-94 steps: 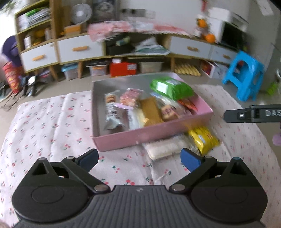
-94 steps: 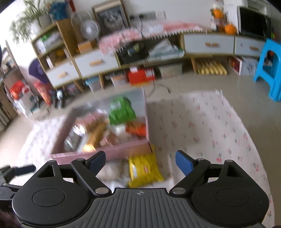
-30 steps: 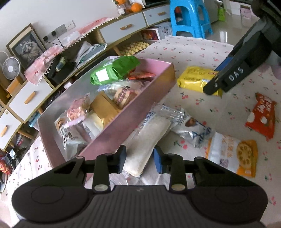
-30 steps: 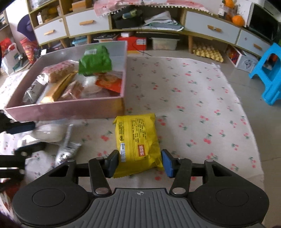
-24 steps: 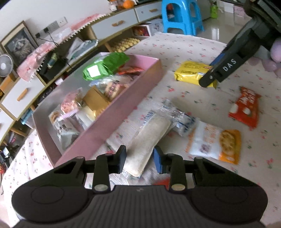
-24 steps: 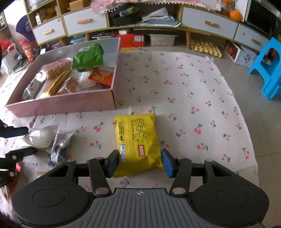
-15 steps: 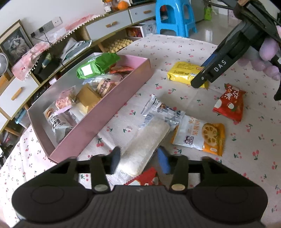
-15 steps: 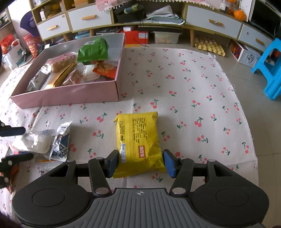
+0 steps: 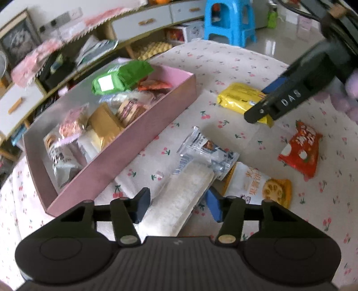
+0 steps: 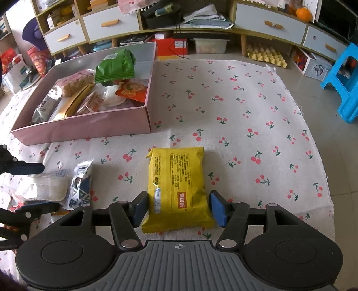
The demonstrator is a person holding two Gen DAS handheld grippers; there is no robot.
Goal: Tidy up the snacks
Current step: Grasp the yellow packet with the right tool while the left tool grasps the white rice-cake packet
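Observation:
A pink box [image 9: 143, 125] [image 10: 89, 127] holds several snack packs on a cherry-print cloth. My left gripper [image 9: 177, 204] is open, its fingers either side of a long white pack [image 9: 181, 199], which also shows in the right wrist view [image 10: 44, 187]. My right gripper [image 10: 179, 208] is open around a yellow pack [image 10: 176, 185] that lies flat on the cloth; the yellow pack also shows in the left wrist view [image 9: 241, 98]. A silver-blue pack [image 9: 208, 152] [image 10: 80, 185] lies beside the white one.
A red pack [image 9: 302, 150] and a white-orange cracker pack [image 9: 261, 185] lie on the cloth to the right. A blue stool [image 10: 344, 80] stands off the cloth's right edge. Low drawers and shelves [image 10: 156, 20] line the back.
Both grippers have opened a little wider around their packs. The left gripper has drawn back and risen, so more of the loose packs show. The yellow pack has stayed on the cloth.

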